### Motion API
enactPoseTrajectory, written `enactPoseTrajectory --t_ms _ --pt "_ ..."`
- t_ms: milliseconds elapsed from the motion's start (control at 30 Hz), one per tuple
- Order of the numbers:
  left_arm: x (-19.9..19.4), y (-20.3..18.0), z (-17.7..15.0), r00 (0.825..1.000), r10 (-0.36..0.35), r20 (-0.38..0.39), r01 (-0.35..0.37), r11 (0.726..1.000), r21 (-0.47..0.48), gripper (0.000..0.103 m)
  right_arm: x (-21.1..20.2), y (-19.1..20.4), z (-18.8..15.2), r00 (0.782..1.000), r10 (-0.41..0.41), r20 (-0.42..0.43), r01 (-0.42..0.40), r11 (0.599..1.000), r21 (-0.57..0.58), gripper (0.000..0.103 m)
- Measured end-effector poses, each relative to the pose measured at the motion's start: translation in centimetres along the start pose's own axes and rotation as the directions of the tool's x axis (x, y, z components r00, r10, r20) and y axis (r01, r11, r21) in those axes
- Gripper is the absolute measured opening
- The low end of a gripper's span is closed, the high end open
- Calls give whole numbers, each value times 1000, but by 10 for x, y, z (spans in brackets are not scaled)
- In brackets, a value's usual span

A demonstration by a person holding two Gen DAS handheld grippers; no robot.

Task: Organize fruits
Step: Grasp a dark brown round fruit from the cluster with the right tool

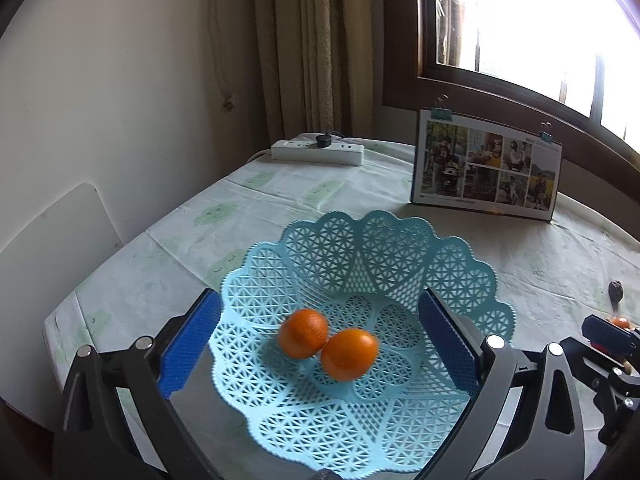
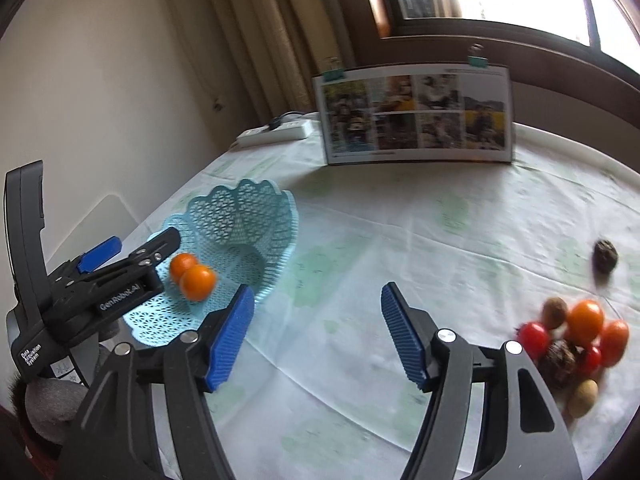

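Blue lattice basket [image 1: 460,268]: on counter [image 2: 360,232], holds two oranges [image 1: 350,354], touching. Left gripper [image 1: 320,340]: spread wide, empty, over basket. Right gripper [image 2: 318,328]: spread, empty, above bare cloth. Loose fruit pile [image 2: 576,340]: to the right. Advice: swing right, straddle one fruit, close gently.

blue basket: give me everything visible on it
The basket is a light-blue, plastic-looking lattice bowl with a scalloped rim of heart-shaped panels. It sits on the tablecloth near the table's left edge, far wall standing higher than the near side. Two oranges lie touching each other on its floor. The left gripper, open, straddles its near part; whether the fingers touch it is unclear.
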State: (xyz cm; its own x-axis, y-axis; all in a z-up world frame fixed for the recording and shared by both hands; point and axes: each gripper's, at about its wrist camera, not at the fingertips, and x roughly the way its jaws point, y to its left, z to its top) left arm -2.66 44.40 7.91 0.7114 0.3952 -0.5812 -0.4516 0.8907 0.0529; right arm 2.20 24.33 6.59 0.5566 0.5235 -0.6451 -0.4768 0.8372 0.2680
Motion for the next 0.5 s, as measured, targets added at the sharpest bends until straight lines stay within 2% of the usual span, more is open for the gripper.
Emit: enactPoseTrajectory --t_ms 300,500 --pt "-12 -45 -2 997 -76 5 75 995 68 100 -27 -54 -11 995 -96 23 94 993 78 67" --pt "-20 -84 -7 991 -132 -1 132 984 118 100 -48 -107 -8 978 -203 41 195 970 147 67"
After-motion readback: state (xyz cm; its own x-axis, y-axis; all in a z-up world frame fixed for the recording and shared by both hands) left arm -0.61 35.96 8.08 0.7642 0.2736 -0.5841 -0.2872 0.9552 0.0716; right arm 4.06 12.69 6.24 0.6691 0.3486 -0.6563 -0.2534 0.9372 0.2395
